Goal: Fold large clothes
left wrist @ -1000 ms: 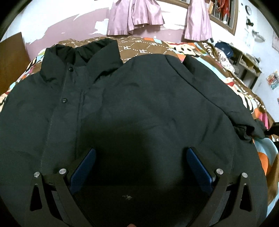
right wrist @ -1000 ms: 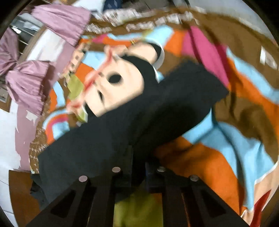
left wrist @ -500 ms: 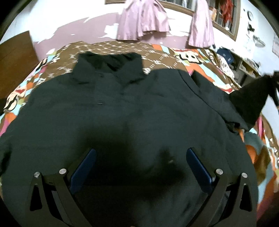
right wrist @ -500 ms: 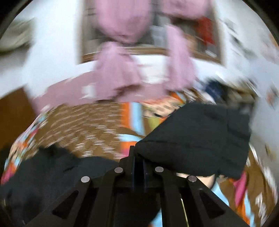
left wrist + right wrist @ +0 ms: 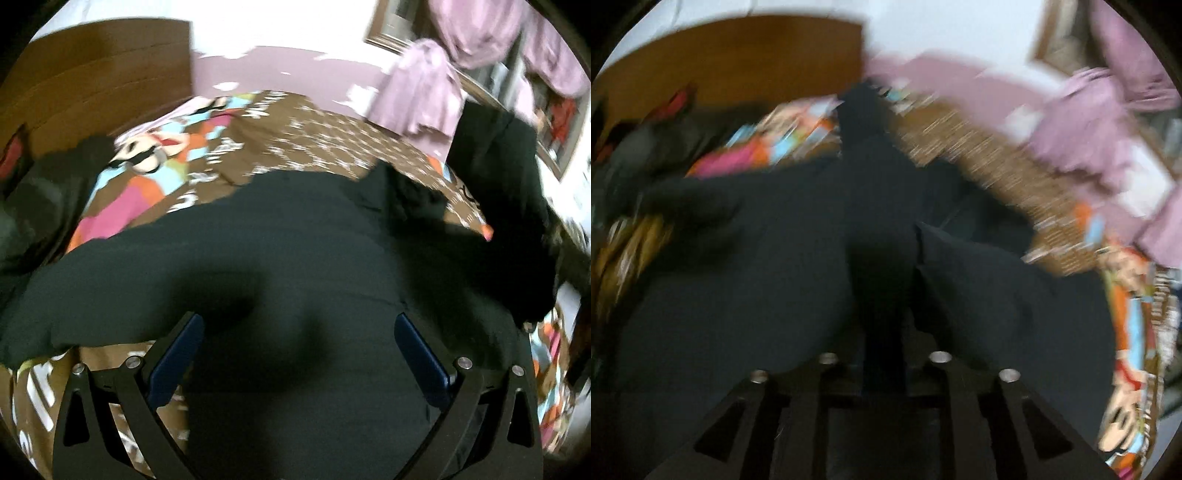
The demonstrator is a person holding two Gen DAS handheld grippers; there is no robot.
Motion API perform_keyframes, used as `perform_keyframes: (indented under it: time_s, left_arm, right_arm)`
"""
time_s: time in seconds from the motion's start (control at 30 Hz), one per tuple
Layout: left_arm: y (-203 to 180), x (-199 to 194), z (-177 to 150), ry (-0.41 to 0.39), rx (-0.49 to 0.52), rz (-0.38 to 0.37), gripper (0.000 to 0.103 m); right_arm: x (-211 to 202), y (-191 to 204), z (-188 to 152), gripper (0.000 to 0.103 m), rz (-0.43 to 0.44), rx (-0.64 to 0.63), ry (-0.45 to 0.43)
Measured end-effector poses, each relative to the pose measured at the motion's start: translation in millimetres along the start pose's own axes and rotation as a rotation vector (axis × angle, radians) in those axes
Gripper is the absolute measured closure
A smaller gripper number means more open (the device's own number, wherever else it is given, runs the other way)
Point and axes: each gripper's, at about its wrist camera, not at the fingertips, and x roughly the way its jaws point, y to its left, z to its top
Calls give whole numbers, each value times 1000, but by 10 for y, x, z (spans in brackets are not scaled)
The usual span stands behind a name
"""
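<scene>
Black padded fabric of one large jacket [image 5: 295,258] covers most of one bed, spread over one brown and multicoloured cartoon-print bedspread [image 5: 155,177]. One sleeve reaches toward the bed's left edge. The left gripper [image 5: 298,350] hangs over the jacket's lower body, its two blue-padded fingers [image 5: 173,362] spread wide and gripping nothing. The right gripper [image 5: 884,354] is clenched on a fold of the jacket [image 5: 775,277], cloth bunched between its two black fingers; the right wrist view is blurred. One pink curtain [image 5: 424,92] hangs on the wall past the bed's far edge. One brown wooden headboard [image 5: 92,74] stands at the far left corner.
</scene>
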Motion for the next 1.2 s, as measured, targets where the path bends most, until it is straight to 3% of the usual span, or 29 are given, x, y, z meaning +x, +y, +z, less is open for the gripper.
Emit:
perform_keyframes:
  time_s: [0.07,0.13,0.2,0.27,0.4,0.47,0.6,0.67,0.77,0.8,0.87,0.97,1.1,1.2]
  left_arm:
    - [137,-13,50,-17,-34,-6,2]
    - [232,14,68,-23,-58,-28,2]
    - [263,72,70,-28,-73,-69,2]
    - [295,127,62,-32,-85,-116,2]
    - [310,321,35,23,-128,-238,2]
    - [293,385,29,54,-137,-283,2]
    - [198,434,-53,91,-109,-423,2]
    - [121,483,-99,118,-91,-444,2]
    - [66,572,-113,145,-103,-410,5]
    - [63,575,-95,141,-119,-412,9]
    - [51,591,-40,148,-146,-410,57]
    - [-19,579,-2,134,-97,-274,90]
    - [-58,378,16,32,-11,-238,99]
    - [-79,238,44,-37,51,-161,99]
  right_arm:
    - [119,117,-160,71,8,-65,56]
    - [147,126,-264,60,12,-95,64]
    - [78,-26,-358,38,9,-72,41]
    - [-49,-277,-452,23,7,-32,15]
    - [-186,-781,-484,21,-101,79,-38]
    - [-192,-1056,-541,13,-188,171,-59]
    - [-114,-1418,-706,12,-219,378,-50]
    - [-131,-1453,-738,12,-238,423,-64]
    - [-136,-1340,-625,11,-249,390,-84]
    - [-121,-1311,-583,11,-245,370,-90]
    - [-78,-1233,-500,10,-232,326,-93]
    - [100,-1013,-293,10,-183,275,-83]
    - [364,-795,-115,10,-105,261,-25]
    - [565,-648,-64,6,-119,236,21]
